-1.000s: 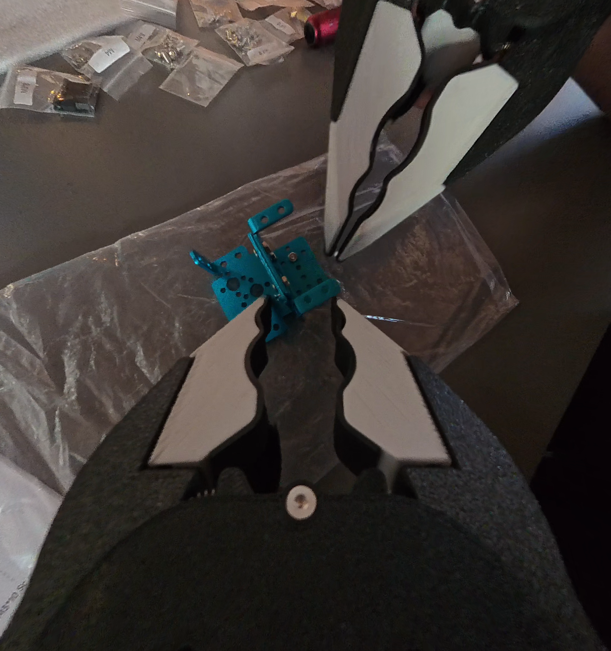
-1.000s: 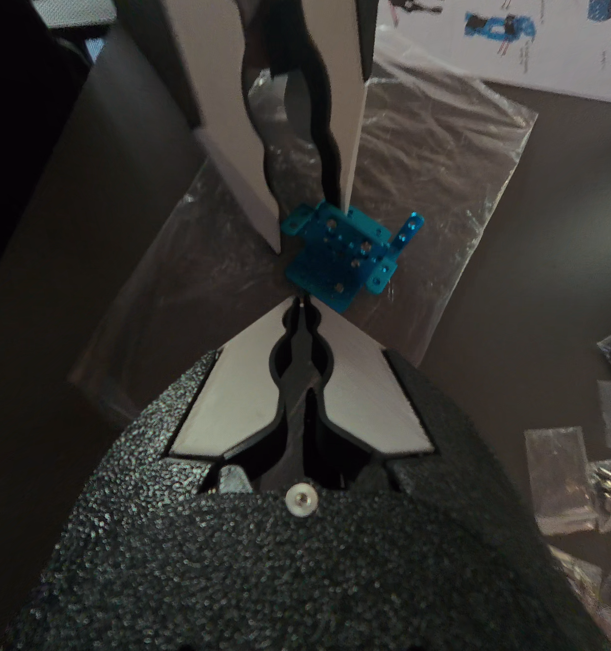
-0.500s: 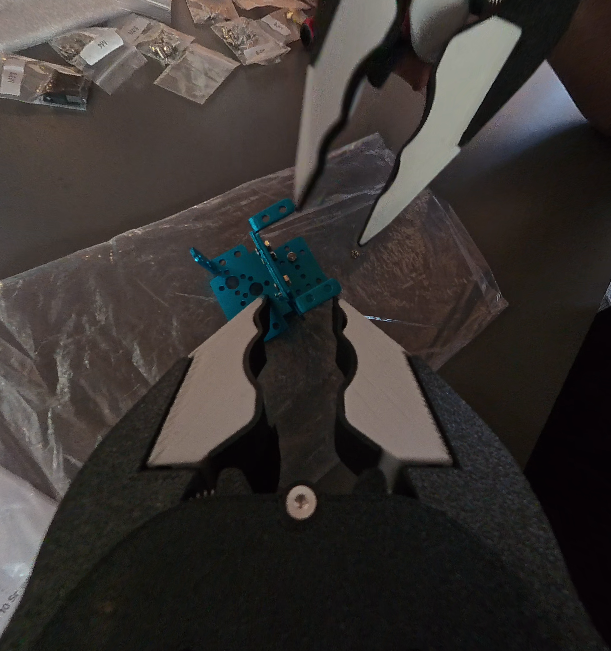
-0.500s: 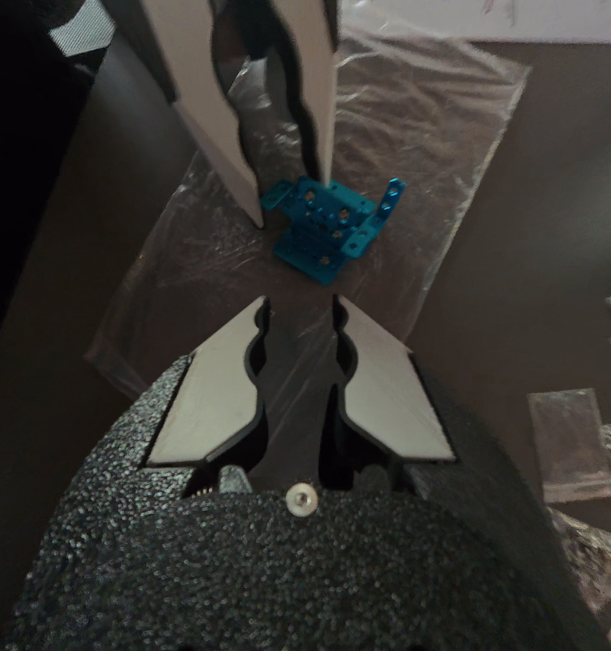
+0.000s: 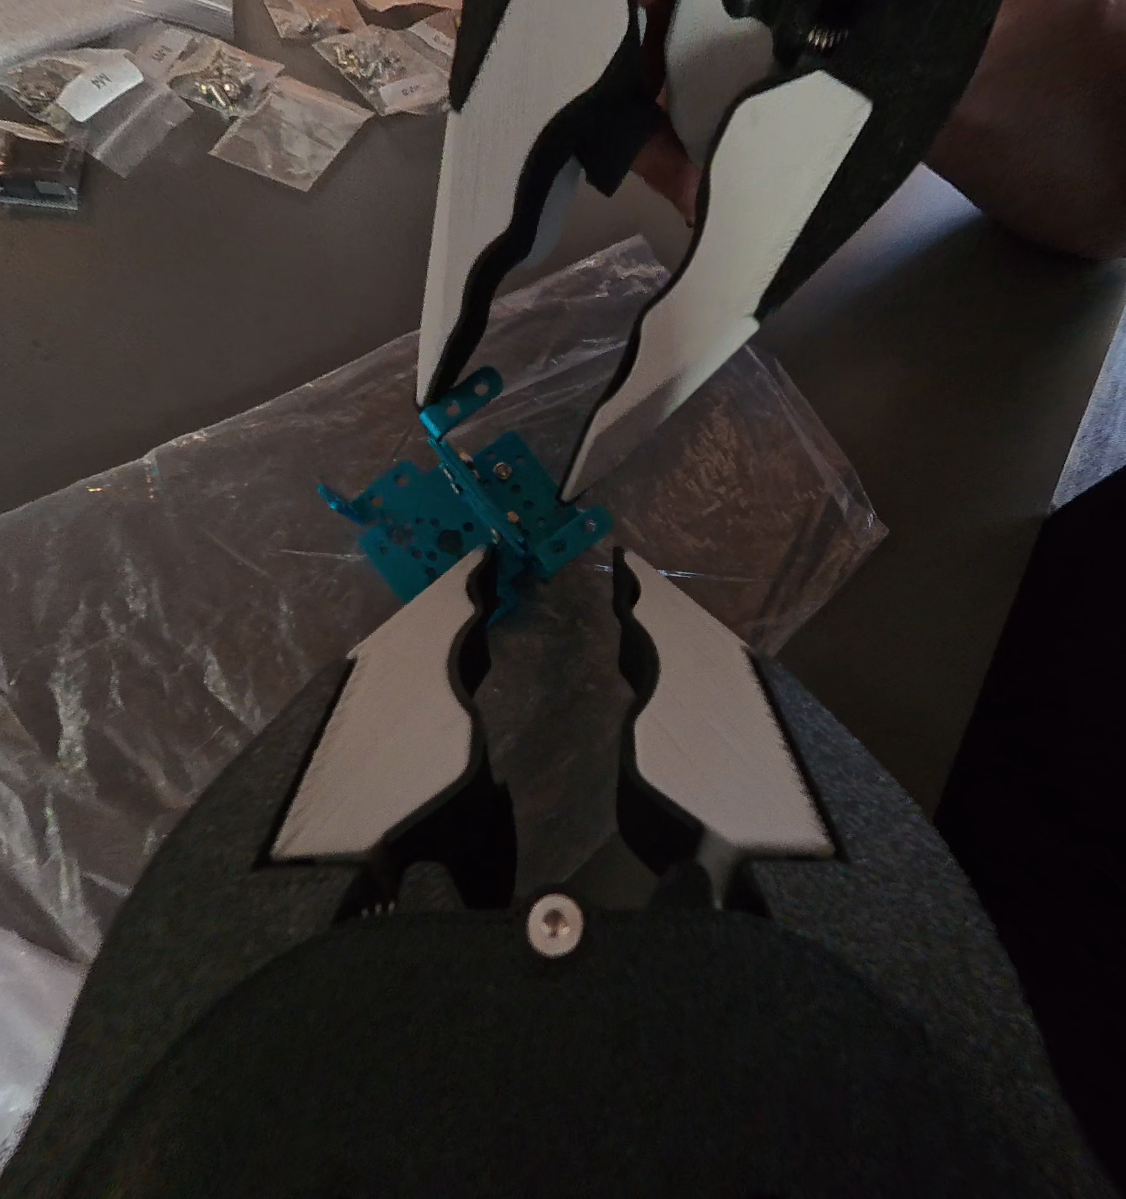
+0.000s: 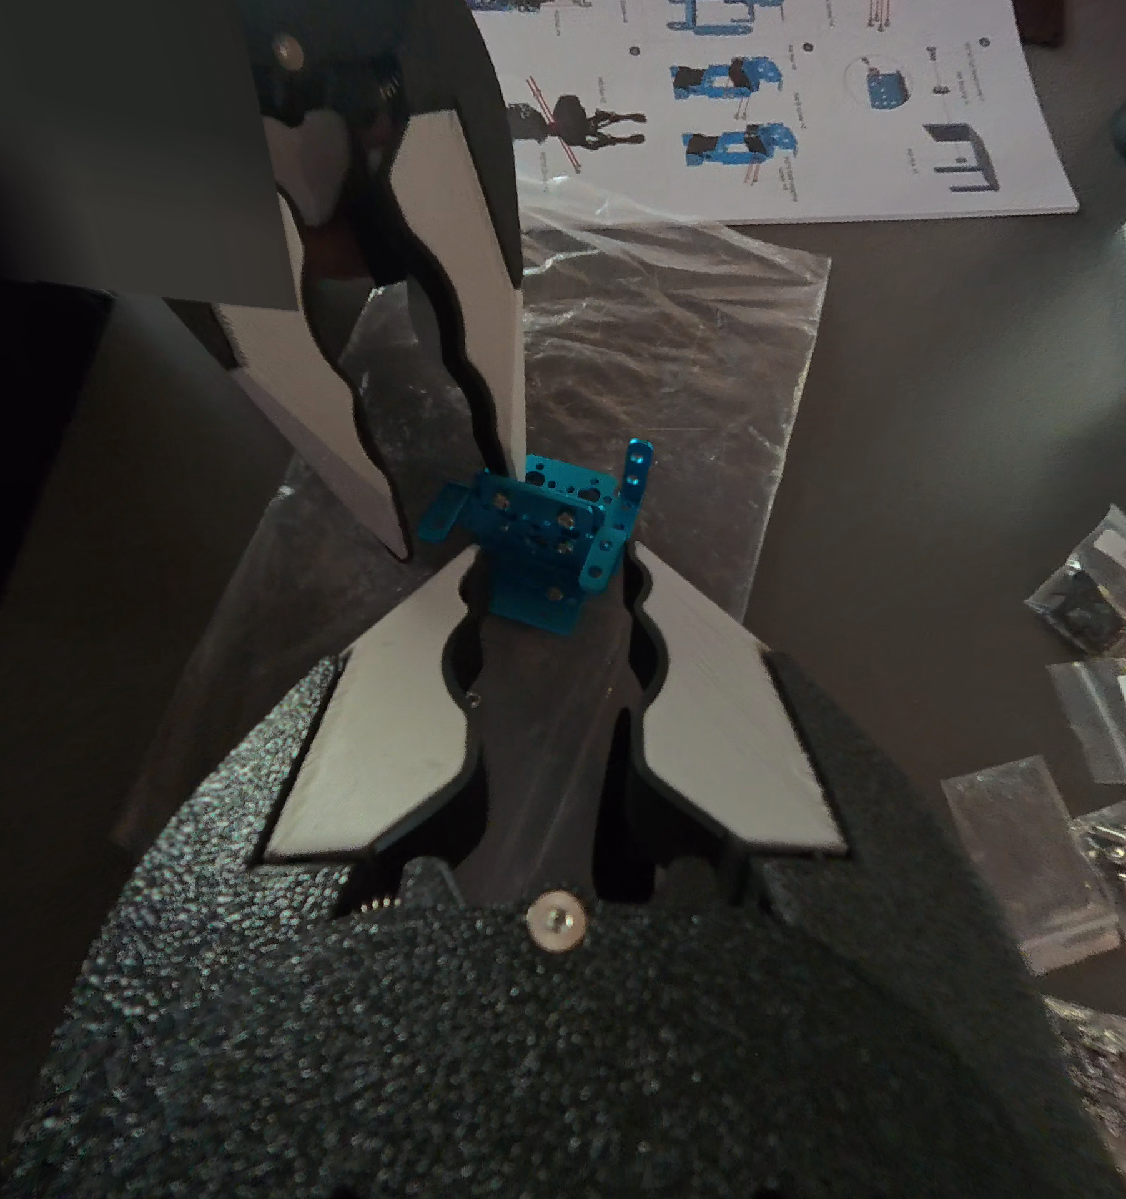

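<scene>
A blue perforated metal bracket assembly (image 5: 476, 512) lies on a clear plastic bag (image 5: 158, 616) on the dark table. My left gripper (image 5: 550, 558) is open right in front of it, its left fingertip against the assembly's near edge. My right gripper (image 5: 498, 448) comes down from the far side, open, with one tip by the upright blue strip and the other on the assembly's right plate. In the right wrist view the assembly (image 6: 540, 538) sits between the open fingertips of my right gripper (image 6: 550, 551), and my left gripper (image 6: 456, 509) is beyond it. A small screw (image 6: 474, 698) lies on the plastic.
A printed instruction sheet (image 6: 839, 162) lies at the far side of the table. Several small bags of screws and parts lie on the table in the left wrist view (image 5: 274, 123) and in the right wrist view (image 6: 1098, 714). A person's forearm (image 5: 1053, 162) holds the right gripper. Less than 4 cm separates the two grippers' tips.
My right gripper was shut beside the assembly, then opened and left a small screw on the plastic. It moved over the assembly and now straddles it. My left gripper has stayed open in place.
</scene>
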`<state>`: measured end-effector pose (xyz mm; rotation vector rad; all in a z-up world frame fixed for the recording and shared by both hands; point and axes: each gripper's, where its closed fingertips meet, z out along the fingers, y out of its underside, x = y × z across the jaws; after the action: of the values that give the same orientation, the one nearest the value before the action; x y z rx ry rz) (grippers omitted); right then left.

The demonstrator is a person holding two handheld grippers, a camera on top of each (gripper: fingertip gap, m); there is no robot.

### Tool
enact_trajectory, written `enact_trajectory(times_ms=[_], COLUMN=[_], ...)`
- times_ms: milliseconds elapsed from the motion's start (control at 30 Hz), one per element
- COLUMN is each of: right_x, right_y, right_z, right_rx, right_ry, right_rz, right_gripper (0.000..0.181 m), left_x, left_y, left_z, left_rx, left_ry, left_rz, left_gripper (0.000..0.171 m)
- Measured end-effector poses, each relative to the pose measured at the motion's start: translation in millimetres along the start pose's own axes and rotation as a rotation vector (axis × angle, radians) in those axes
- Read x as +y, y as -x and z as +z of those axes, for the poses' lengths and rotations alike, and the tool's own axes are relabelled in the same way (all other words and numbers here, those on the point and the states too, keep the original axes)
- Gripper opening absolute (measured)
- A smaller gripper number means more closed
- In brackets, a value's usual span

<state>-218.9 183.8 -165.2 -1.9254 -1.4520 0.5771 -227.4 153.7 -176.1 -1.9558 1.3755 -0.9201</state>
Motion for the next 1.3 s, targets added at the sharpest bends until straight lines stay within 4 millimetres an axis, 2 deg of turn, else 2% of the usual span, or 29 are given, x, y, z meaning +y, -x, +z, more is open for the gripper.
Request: enact_trajectory(times_ms=[133, 367, 500, 667, 733, 767, 867, 1033, 1300], right_x=[-1, -2, 2, 5, 10, 16, 40, 43, 50], right_y=[3, -3, 3, 4, 2, 4, 21, 35, 29], right_z=[1, -10, -7, -7, -13, -18, -29, -23, -13], right_rx=[-0.033, -0.03, -0.051, -0.04, -0.032, -0.05, -0.142, -0.196, -0.199], right_ry=[-0.002, -0.013, 0.008, 0.028, 0.06, 0.091, 0.251, 0.341, 0.428], right_rz=[0.01, 0.022, 0.019, -0.004, -0.01, -0.02, -0.083, -0.158, -0.181], right_gripper=[0.045, 0.043, 0.04, 0.043, 0.041, 0.035, 0.031, 0.022, 0.012], left_x=[-1, 3, 2, 1, 1, 1, 2, 2, 6], left_y=[-1, 2, -4, -6, -6, -6, -9, -11, -12], left_z=[-3, -6, -2, -2, -2, -2, -2, 1, -1], left_rx=[0.011, 0.005, 0.025, 0.031, 0.03, 0.028, 0.032, 0.03, 0.01], left_ry=[-0.011, -0.006, 0.005, 0.001, 0.002, 0.003, 0.008, 0.017, 0.02], left_rz=[-0.004, -0.022, 0.003, 0.005, 0.009, 0.014, 0.025, 0.037, 0.046], left_gripper=[0.036, 0.04, 0.039, 0.04, 0.04, 0.04, 0.04, 0.04, 0.043])
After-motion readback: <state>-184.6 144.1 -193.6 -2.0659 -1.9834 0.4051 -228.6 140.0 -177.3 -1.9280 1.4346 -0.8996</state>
